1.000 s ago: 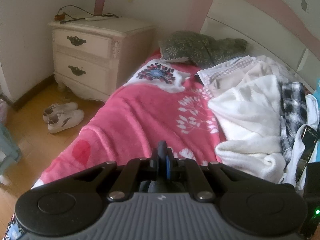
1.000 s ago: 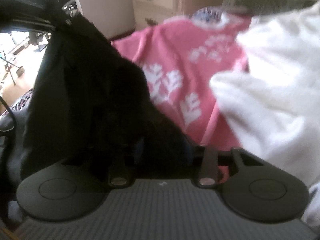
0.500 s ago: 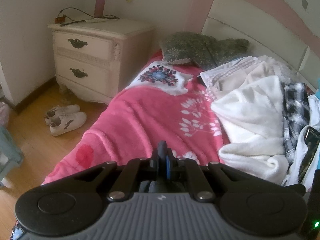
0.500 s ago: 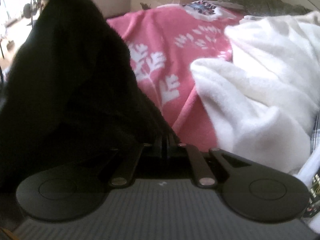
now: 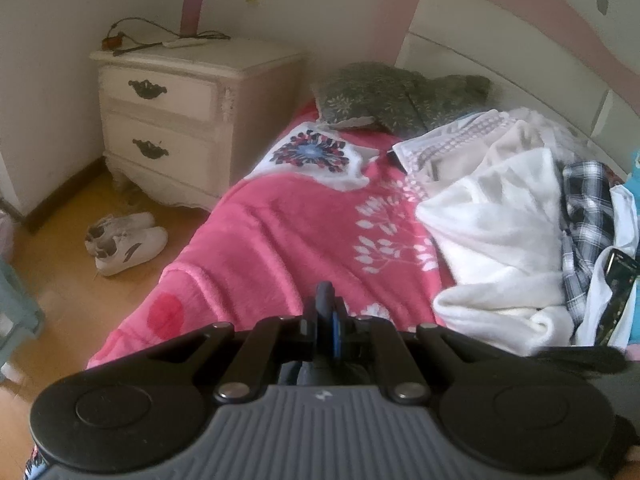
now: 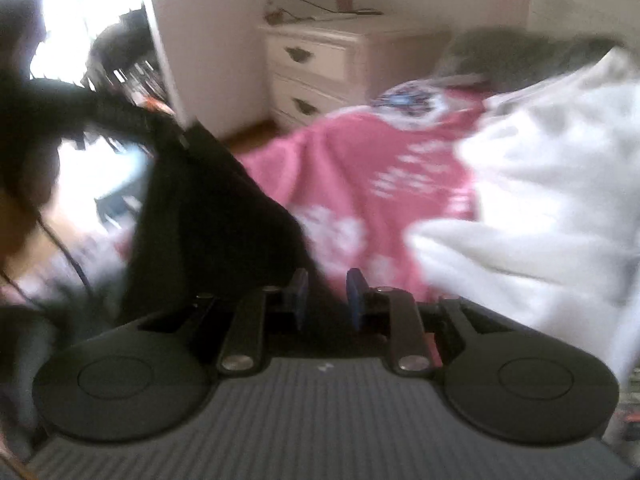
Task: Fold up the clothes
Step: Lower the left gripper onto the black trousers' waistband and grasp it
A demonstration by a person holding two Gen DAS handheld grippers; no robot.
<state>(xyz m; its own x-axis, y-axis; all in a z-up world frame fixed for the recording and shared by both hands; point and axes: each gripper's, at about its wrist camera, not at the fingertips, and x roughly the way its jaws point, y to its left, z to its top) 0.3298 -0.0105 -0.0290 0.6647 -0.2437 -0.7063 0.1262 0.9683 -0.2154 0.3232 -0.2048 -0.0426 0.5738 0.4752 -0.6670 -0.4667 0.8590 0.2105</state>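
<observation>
Left wrist view: the left tongs [image 5: 326, 312] are pressed together on a fold of dark cloth, which shows only as a sliver between and under the pads. Beyond them the pink blanket [image 5: 288, 232] lies bare across the middle of the bed as far as the grey pillow [image 5: 384, 100]. Its left edge drops to the wooden floor [image 5: 60, 280], where a pair of white shoes [image 5: 128, 242] sits near the nightstand [image 5: 180, 120]. The right side of the bed is crowded by the white fleece garment [image 5: 500, 232] and a plaid shirt [image 5: 584, 216].

Right wrist view, blurred: the right tongs [image 6: 327, 300] are opening, pads apart. The black garment [image 6: 200, 220] hangs on the near left, and its lower corner reaches into the gap.
</observation>
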